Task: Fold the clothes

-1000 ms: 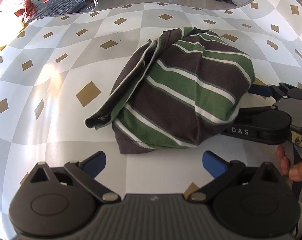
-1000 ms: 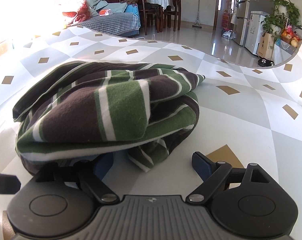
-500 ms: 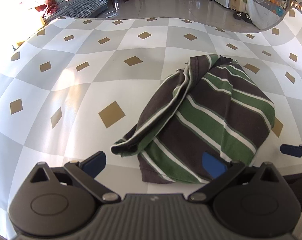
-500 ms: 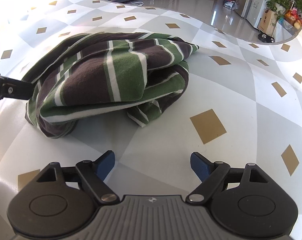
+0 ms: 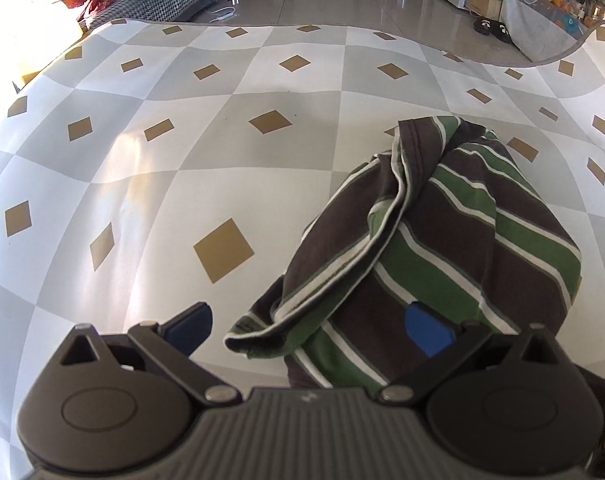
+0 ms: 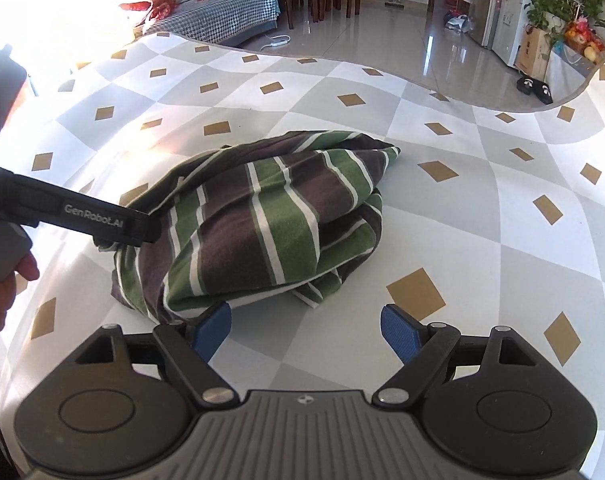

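Striped shirt (image 5: pixel 434 240) lies in a folded bundle on the bench (image 5: pixel 222 140), long axis 7-to-1 o'clock in the left view. Left gripper (image 5: pixel 308 322) nearer, over its near corner; right gripper (image 6: pixel 306 330) just short. Both fingers wide, empty.

Daylight's pouring in hard from my upper left in both feeds, and that corner is blown out to pure white. It leaves a hot glare patch on the checkered desk cover (image 6: pixel 442 216) and a sheen on the tiled floor (image 6: pixel 414 40) behind. Soft shadows only. Heavy fisheye bending at the edges, dark vignetted corners. Focus looks sharp enough throughout.
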`<state>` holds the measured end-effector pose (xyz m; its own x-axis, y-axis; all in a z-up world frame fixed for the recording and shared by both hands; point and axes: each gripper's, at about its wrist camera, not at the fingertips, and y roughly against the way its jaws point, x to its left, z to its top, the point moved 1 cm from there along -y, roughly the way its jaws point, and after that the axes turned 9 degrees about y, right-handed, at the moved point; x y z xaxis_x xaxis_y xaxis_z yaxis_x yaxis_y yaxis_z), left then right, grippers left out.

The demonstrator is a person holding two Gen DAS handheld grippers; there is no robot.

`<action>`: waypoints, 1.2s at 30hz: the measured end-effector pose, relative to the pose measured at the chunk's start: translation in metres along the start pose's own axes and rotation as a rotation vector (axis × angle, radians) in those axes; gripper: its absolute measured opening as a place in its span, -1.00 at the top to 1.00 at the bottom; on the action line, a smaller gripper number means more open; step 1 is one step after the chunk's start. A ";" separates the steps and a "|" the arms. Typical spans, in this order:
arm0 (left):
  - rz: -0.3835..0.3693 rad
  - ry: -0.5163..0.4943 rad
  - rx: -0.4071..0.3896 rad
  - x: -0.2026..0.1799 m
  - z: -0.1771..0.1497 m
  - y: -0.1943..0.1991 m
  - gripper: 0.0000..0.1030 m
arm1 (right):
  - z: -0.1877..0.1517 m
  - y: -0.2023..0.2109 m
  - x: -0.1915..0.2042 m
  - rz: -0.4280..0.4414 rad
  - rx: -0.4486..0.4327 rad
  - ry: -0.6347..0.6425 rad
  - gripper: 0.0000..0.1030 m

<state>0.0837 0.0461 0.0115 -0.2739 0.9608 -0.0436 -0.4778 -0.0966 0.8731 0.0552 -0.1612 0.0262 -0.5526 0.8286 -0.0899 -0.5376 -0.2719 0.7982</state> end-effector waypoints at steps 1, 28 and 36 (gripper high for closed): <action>0.002 -0.006 -0.003 -0.002 0.003 -0.002 -1.00 | 0.002 0.000 0.000 0.005 -0.007 -0.003 -0.59; -0.185 0.140 0.092 0.004 0.005 -0.041 -0.21 | -0.005 -0.067 0.003 0.047 0.125 -0.052 -0.09; -0.187 0.078 0.107 -0.006 -0.009 -0.039 -0.34 | -0.012 -0.066 0.009 0.050 0.133 -0.037 -0.09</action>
<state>0.0964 0.0414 -0.0274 -0.2545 0.9361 -0.2429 -0.4363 0.1130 0.8927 0.0778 -0.1417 -0.0345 -0.5513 0.8338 -0.0281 -0.4192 -0.2477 0.8734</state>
